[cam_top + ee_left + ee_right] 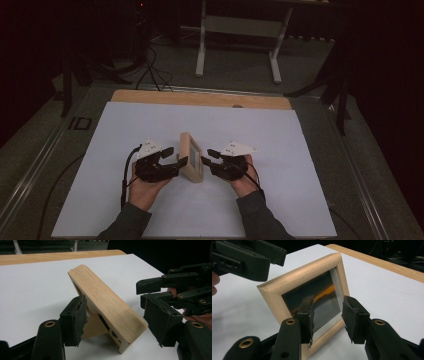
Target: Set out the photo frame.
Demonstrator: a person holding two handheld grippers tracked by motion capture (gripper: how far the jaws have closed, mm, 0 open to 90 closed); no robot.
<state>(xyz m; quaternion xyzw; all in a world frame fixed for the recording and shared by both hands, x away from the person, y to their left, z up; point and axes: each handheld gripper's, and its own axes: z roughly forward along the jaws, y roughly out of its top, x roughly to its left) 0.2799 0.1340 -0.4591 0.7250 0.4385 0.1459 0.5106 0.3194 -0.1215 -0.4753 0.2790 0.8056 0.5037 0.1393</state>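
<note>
In the high view, a small light-wood picture frame (191, 156) stands propped on the white sheet (150, 125) that covers the wooden table (200, 98), roughly at the middle of the sheet and a little toward the near edge. The left gripper (173, 156) sits just left of the frame, its black jaws spread on either side of the frame's near end, and the right gripper (208, 157) sits just right of it, jaws pointing at the glass side; each rests in a person's hand with a dark sleeve coming in from the near edge. In the left gripper view, the frame's wooden back edge (107, 305) leans between the two parted jaws with a gap at each pad, so the claw is released and grips nothing; the frame's support leg shows beneath, and the right gripper (143, 293) hovers to the far right. In the right gripper view, the frame's glazed front (312, 295) faces the camera, tilted back, with a dark picture and an orange streak inside; the jaws stand parted just in front of its lower edge, gripping nothing, while the left gripper (249, 257) sits at the upper left.
</note>
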